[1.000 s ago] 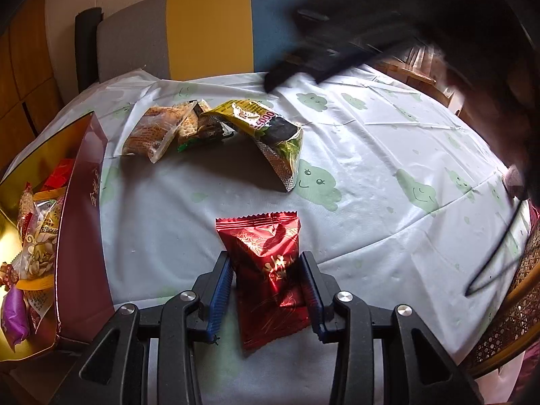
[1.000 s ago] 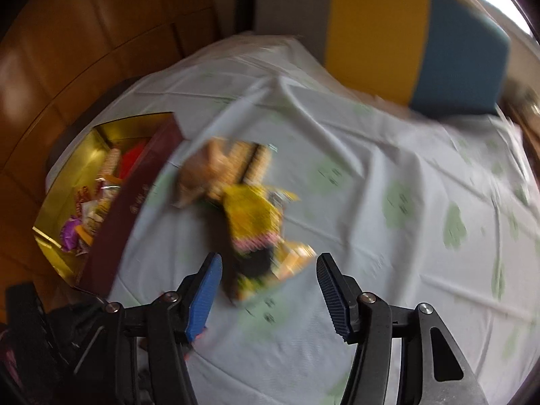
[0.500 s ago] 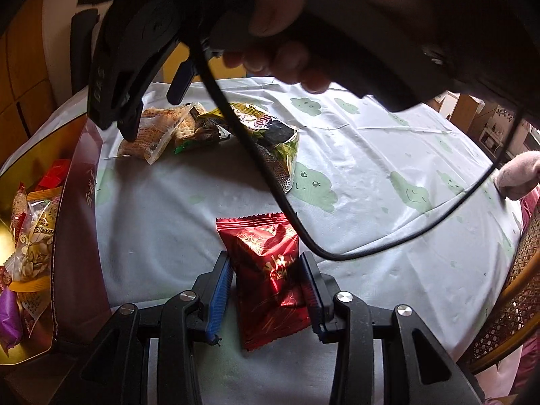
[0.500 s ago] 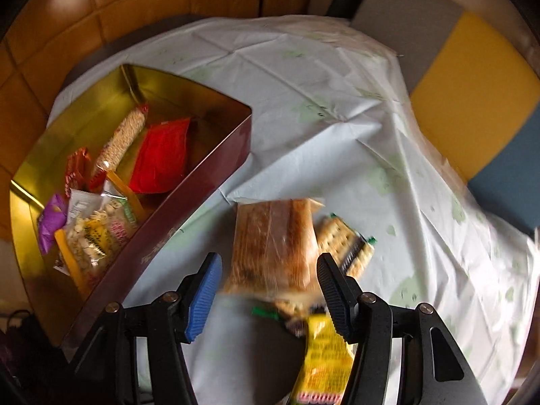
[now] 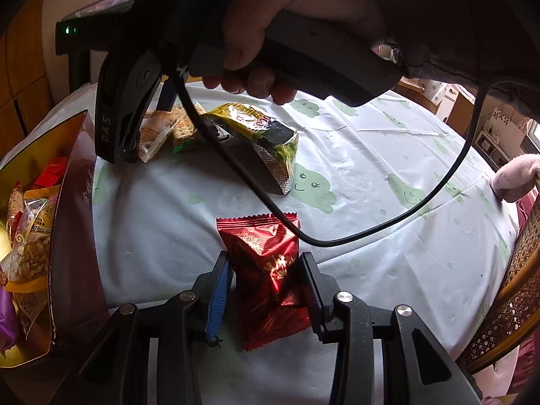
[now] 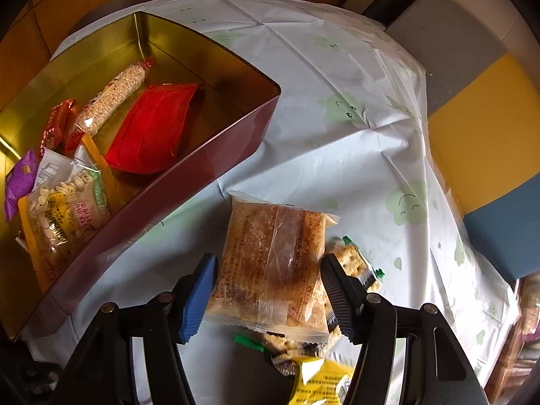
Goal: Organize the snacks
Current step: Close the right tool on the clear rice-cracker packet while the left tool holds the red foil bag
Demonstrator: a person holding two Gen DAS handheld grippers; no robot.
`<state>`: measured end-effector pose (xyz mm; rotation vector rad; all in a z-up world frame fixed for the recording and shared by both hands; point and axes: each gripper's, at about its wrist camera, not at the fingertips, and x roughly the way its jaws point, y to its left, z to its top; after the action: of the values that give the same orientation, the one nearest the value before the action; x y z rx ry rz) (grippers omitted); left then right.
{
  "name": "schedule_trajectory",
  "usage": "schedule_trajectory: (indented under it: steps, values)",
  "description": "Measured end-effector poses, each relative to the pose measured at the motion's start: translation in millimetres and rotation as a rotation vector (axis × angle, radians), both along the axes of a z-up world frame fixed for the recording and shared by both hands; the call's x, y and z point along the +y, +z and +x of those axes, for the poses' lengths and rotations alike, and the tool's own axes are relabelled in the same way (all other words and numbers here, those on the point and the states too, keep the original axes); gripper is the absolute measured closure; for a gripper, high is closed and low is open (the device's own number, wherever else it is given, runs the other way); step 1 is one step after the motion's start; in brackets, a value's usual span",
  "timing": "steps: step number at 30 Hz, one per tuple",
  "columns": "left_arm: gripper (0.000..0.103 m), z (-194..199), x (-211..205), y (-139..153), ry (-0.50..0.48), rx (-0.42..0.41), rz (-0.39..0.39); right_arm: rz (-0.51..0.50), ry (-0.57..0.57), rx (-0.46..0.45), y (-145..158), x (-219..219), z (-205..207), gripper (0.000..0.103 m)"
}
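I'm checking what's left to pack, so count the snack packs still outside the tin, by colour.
Red packet: 1
Yellow bag: 1
Clear pack of brown biscuits: 1
Green-edged cracker pack: 1
Total: 4 in view

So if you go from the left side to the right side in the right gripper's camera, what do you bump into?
Purple packet → bag of seeds → red pouch in the gold tin → clear cracker pack between the right gripper fingers → tablecloth → yellow and blue chair back.
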<state>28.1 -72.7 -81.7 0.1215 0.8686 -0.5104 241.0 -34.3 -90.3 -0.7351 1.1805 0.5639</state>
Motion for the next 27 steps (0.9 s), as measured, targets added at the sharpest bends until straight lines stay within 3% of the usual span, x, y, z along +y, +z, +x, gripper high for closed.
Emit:
schedule_trajectory:
  steps: [6, 16, 22, 27]
  values:
    - [0.062, -1, -1, 0, 0.000, -0.001, 0.002, 0.049, -0.024, 0.001, 5, -4, -1, 0.044]
    - [0.062, -3, -5, -1, 0.004, -0.006, 0.015, 0.174, -0.140, -0.068, 56, -46, -41, 0.044]
    - [0.062, -4, -10, 0, 0.010, -0.013, 0.033, 0.211, -0.335, -0.121, 81, -114, -83, 0.044]
    - [0.062, -8, -13, 3, 0.019, -0.019, 0.053, 0.231, -0.579, -0.132, 79, -183, -113, 0.044]
